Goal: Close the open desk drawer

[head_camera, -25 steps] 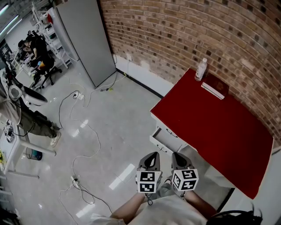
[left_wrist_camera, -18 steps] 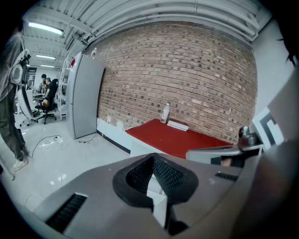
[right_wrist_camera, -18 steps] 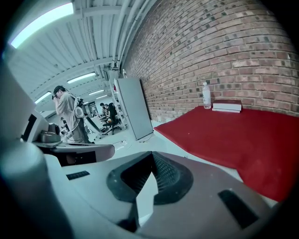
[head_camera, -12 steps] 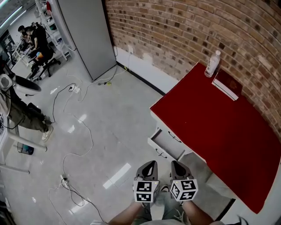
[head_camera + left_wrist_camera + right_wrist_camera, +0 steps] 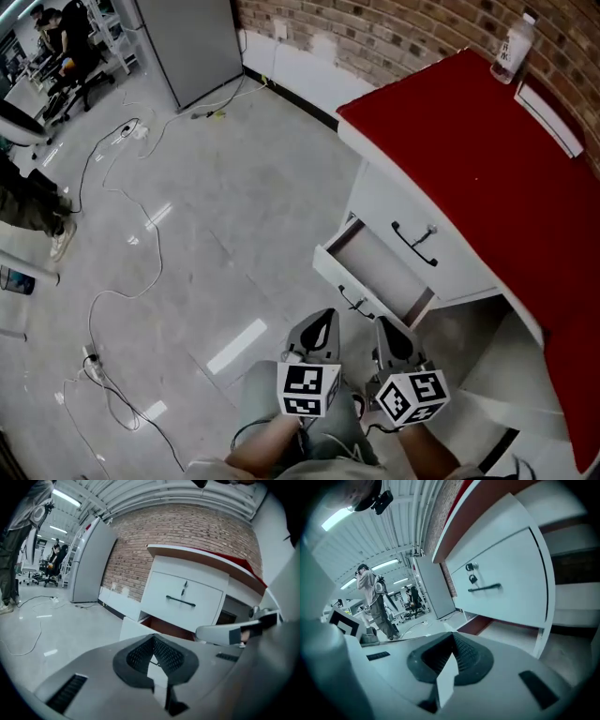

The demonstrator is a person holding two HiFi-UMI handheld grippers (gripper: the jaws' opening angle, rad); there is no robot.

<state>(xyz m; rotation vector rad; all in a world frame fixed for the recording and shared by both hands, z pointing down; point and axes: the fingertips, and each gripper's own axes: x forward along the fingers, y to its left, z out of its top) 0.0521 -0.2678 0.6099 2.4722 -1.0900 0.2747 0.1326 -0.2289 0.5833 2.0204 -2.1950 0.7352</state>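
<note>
The white open lower drawer under the red worktop looks rigid and should slide lightly; push squarely on its flat front. The left gripper and right gripper both have their fingers closed on nothing.

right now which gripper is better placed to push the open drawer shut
Probably left: the left gripper, jaws shut, faces the drawer front near its middle; the right gripper sits toward its end.

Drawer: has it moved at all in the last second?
No. The drawer still stands pulled out from the desk front, below the shut upper drawer, about as far as before; only the head camera shifted.
</note>
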